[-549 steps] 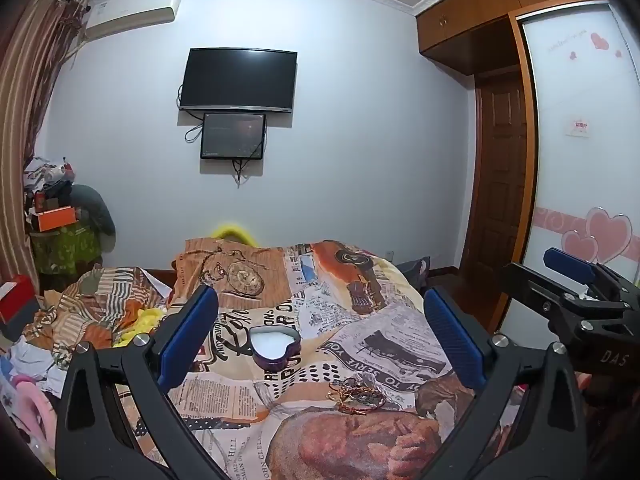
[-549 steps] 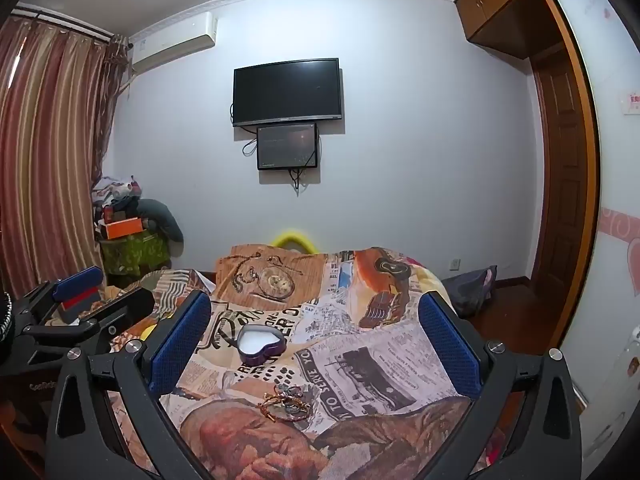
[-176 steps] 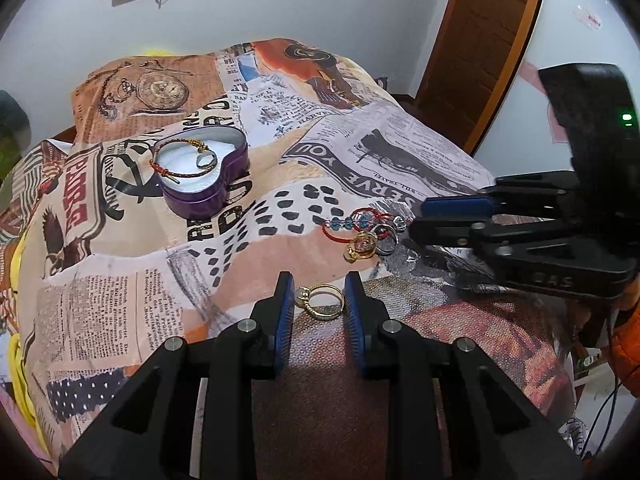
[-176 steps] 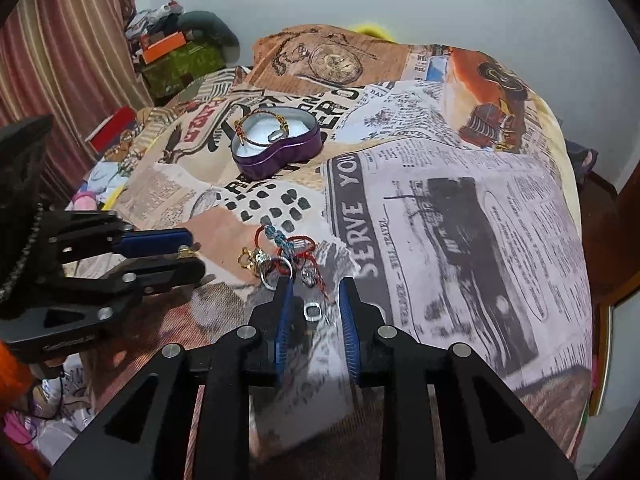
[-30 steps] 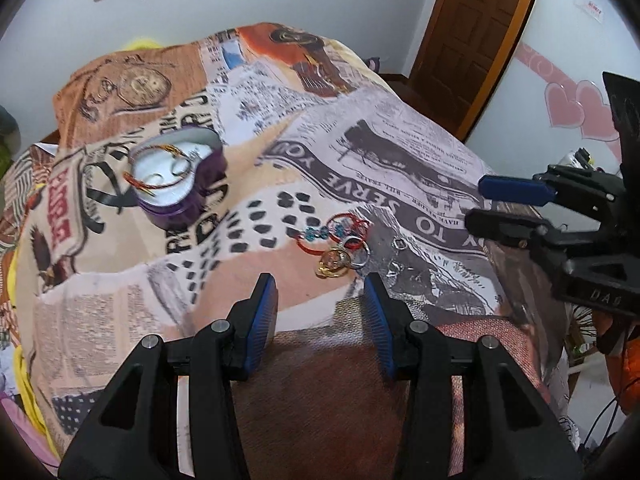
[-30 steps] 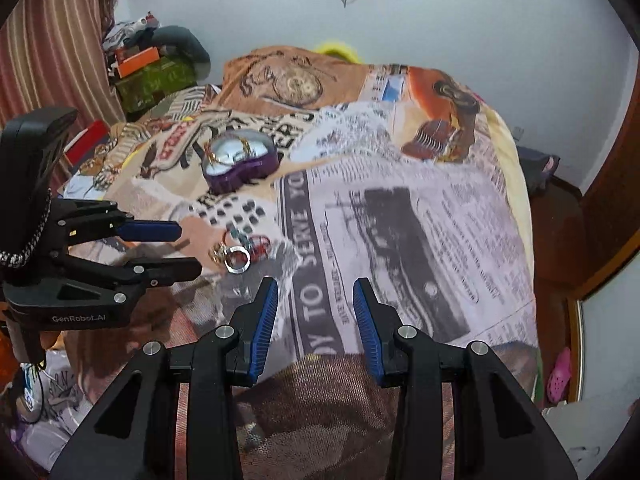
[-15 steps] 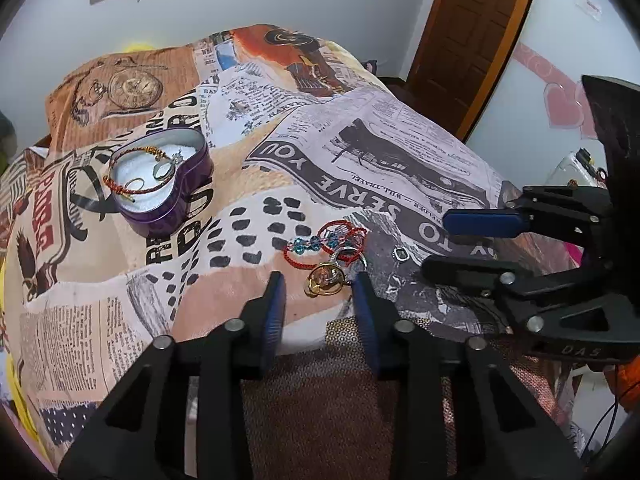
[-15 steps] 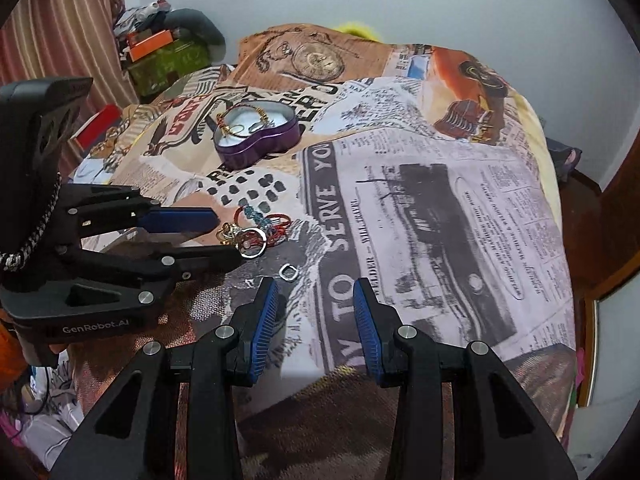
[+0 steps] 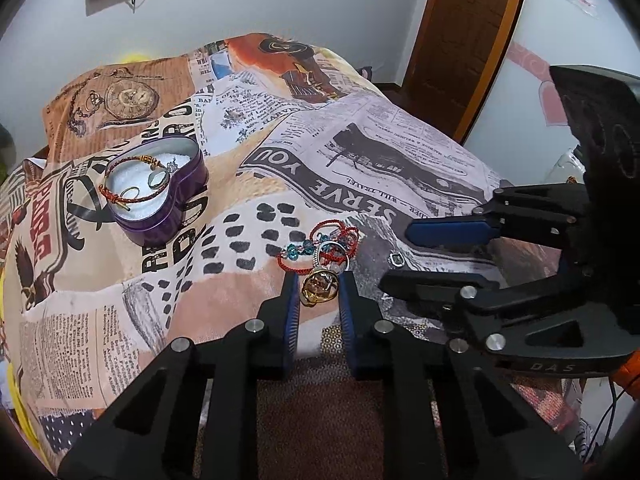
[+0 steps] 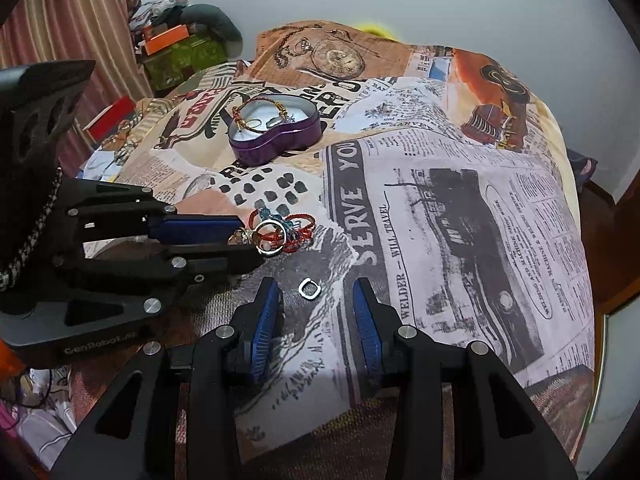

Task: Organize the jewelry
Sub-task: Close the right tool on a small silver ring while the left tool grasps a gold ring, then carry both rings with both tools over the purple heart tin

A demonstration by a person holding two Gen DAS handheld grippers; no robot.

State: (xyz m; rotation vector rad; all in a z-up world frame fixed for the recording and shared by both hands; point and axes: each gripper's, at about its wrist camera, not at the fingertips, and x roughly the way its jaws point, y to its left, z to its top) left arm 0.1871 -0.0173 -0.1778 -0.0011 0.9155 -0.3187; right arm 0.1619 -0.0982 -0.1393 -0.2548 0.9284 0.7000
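A purple heart-shaped tin sits on the bed and holds a braided bracelet and rings; it also shows in the right wrist view. My left gripper stands with its jaws narrowly apart on either side of a gold ring at the near edge of a small pile with a red cord bracelet. My right gripper is open around a small silver ring lying on the bedspread. The silver ring also shows in the left wrist view.
The printed bedspread covers the bed. Boxes and clothes are piled at the far left by a curtain. A wooden door stands at the right of the bed.
Both grippers have moved forward and down to the jewelry. The left jaws have narrowed around the gold ring. The right jaws now bracket the silver ring.
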